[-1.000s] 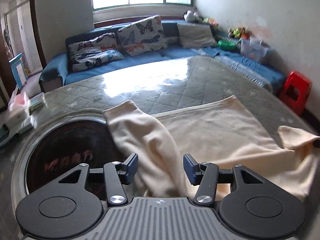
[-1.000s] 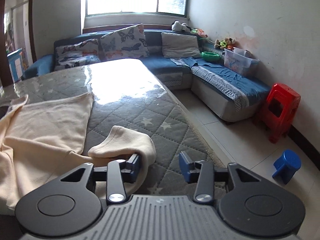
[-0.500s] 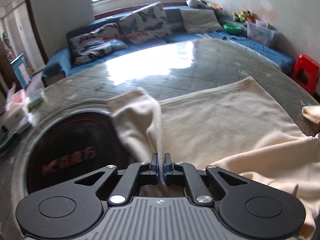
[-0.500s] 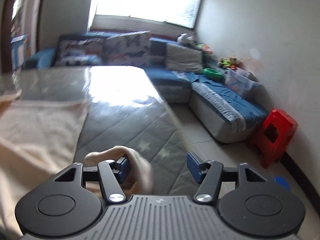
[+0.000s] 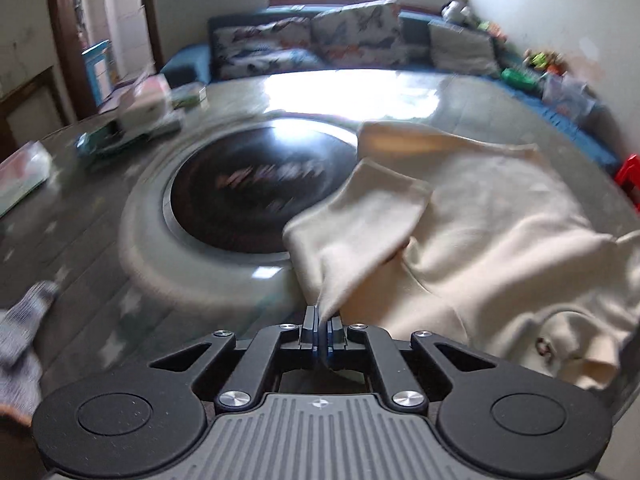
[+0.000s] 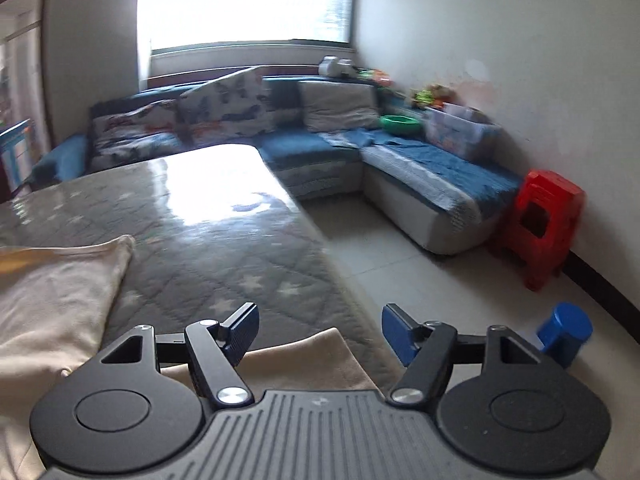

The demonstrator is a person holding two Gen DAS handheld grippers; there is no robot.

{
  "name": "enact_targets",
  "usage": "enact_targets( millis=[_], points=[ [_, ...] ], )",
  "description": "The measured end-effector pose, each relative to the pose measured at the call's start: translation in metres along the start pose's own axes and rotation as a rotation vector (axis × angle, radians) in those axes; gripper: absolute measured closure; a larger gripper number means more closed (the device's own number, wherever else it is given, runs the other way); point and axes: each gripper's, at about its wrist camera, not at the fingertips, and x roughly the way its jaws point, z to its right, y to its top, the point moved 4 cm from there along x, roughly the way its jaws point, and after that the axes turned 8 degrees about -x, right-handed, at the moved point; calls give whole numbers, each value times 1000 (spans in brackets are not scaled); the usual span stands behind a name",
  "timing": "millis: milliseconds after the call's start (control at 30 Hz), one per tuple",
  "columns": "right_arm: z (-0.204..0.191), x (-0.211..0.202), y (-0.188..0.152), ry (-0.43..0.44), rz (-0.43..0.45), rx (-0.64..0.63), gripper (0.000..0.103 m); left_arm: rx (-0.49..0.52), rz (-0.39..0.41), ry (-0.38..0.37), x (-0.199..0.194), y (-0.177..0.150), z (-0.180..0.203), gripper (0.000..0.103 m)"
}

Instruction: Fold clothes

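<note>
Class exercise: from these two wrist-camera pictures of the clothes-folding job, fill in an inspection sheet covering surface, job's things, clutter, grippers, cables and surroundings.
Surface: quilted grey table cover with stars, glossy; round dark inset panel.
Job's things: cream garment spread out, one sleeve lifted.
Clutter: boxes and packets at the far left edge; grey cloth near left, blurred.
Grippers: left gripper shut on the sleeve; right gripper opening, nothing between its pads, cream fabric just below.
Cables: nothing seen.
Surroundings: blue sofa with cushions, red stool, blue stool, bright window.
</note>
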Motion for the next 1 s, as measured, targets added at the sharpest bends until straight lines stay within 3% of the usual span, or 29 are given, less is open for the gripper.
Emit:
enact_targets(
  millis=[200,300,400,567,633,733,767,833,900,1000],
  points=[
    [-89,-10,5,299,-20,-224,34,75,76,30,-25,-8,5,92],
    [-137,-15,0,433,-34,-327,40,120,116,17,-38,-7,15,92],
    [-185,-27,-7,577,-64,-404,47,171,142,-57,-47,-7,27,92],
    [-224,-50,-18,771,-97,-483,50,231,50,-310,-40,-21,61,92],
    [-240,-62,-28,812,-92,-560,50,249,12,-384,-34,-29,73,89],
    [-254,-63,-39,825,-115,-611,53,285,-19,-405,-24,-39,86,80],
    [-256,-62,-41,817,-116,-624,56,289,-28,-417,-21,-41,87,80],
    [-257,-61,-45,801,-120,-651,76,293,-50,-434,-17,-44,86,82],
    [-256,-62,-47,811,-133,-665,85,298,-75,-455,-16,-49,84,82],
    [-253,-67,-49,849,-157,-692,89,322,-118,-498,-19,-57,81,82]
  ],
)
